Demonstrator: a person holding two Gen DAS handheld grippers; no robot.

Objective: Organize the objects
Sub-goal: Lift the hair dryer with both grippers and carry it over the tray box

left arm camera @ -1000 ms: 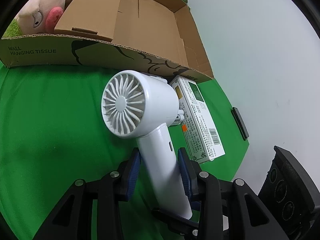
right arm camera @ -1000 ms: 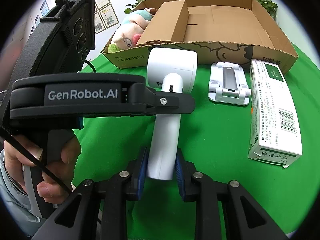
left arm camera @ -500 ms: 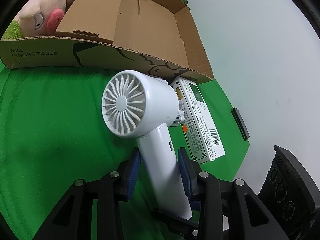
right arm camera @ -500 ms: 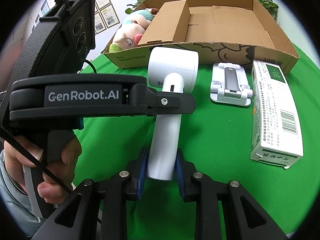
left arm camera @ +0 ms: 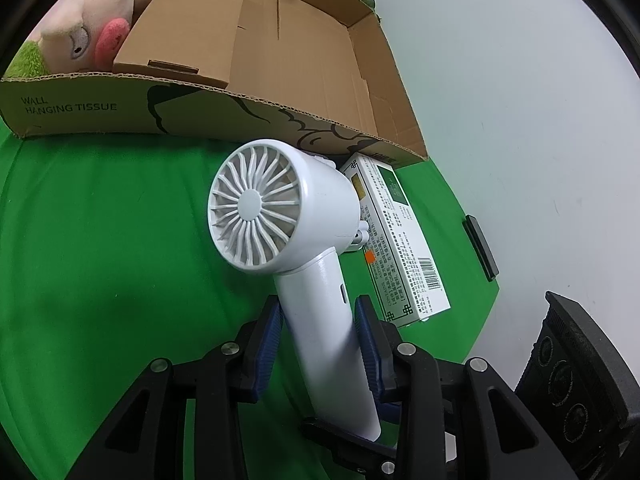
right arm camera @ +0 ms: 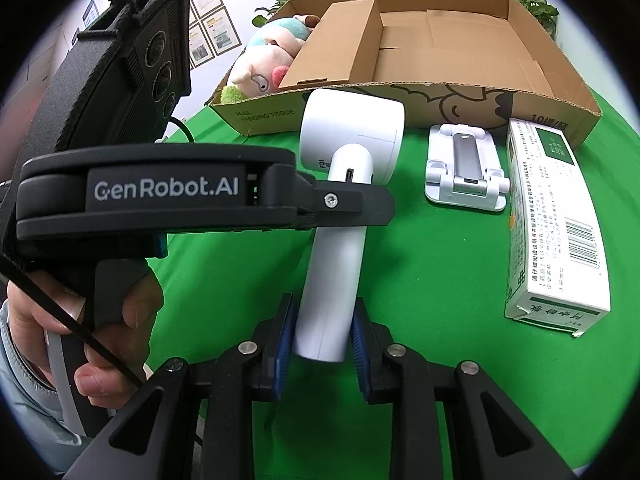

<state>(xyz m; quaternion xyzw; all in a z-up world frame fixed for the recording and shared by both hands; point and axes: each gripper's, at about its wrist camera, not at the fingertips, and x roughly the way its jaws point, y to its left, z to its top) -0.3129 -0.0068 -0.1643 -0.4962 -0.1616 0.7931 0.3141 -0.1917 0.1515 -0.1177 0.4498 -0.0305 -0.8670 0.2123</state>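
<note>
A white handheld fan [left arm camera: 280,224] is held above the green table. My left gripper [left arm camera: 320,324] is shut on the middle of its handle, and my right gripper [right arm camera: 322,320] is shut on the handle's lower end [right arm camera: 328,304]. The fan head [right arm camera: 352,132] points toward the open cardboard box [right arm camera: 532,104], which holds a pink plush toy [right arm camera: 264,68] and a smaller brown carton [right arm camera: 340,44]. The box also shows in the left wrist view [left arm camera: 160,116]. The left gripper's body [right arm camera: 160,192] crosses the right wrist view.
A white folding phone stand [right arm camera: 464,168] and a long white-and-green medicine box [right arm camera: 556,220] lie on the green cloth [right arm camera: 420,280] right of the fan, in front of the box. A small black object [left arm camera: 480,246] sits at the table's right edge.
The fan and both grippers have shifted slightly toward the cardboard box. Both grips are unchanged.
</note>
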